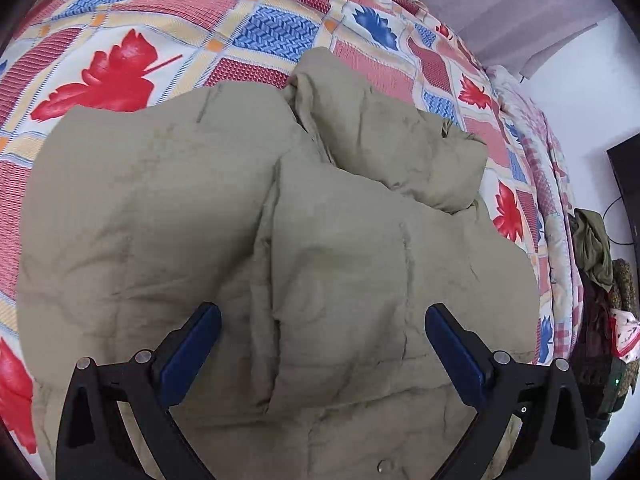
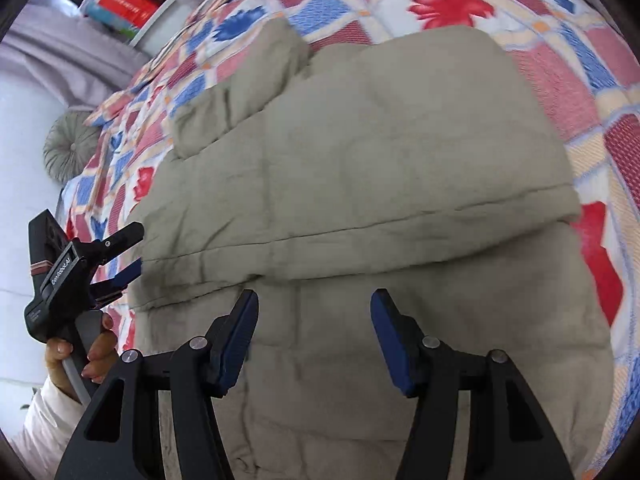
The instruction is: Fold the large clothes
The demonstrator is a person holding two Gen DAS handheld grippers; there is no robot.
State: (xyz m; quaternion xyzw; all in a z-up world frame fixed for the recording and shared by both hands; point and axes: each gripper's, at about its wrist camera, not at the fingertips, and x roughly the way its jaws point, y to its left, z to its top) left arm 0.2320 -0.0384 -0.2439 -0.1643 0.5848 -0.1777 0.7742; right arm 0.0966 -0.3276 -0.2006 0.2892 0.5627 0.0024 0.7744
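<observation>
Both tools are up over the khaki padded jacket (image 1: 224, 208) and neither is biting anything. The left gripper (image 1: 323, 322) hangs with its jaws spread wide, blue pads clear of the cloth; the right gripper (image 2: 314, 312) is the same story, jaws well apart above the quilted panel.

The jacket lies spread on the patterned bedspread (image 1: 132, 12), filling the middle of both views. In the left view one panel is already laid over the body, and a puffy sleeve (image 1: 404, 136) bunches up toward one o'clock. In the right view a long horizontal fold edge runs from nine o'clock to three, with a sleeve end (image 2: 224, 112) poking out at eleven.

From the right camera you can see the left gripper (image 2: 132, 252) out at nine o'clock, just at the jacket's edge — it looks set to take hold there.

My read: the next fold needs two matched grips (one on each side of the hem or side edge), pads pinching through all the layers, not just the shell. This fabric looks thick, soft and springy — likely to puff back. Lift level, carry over slowly, and press the crease down.
</observation>
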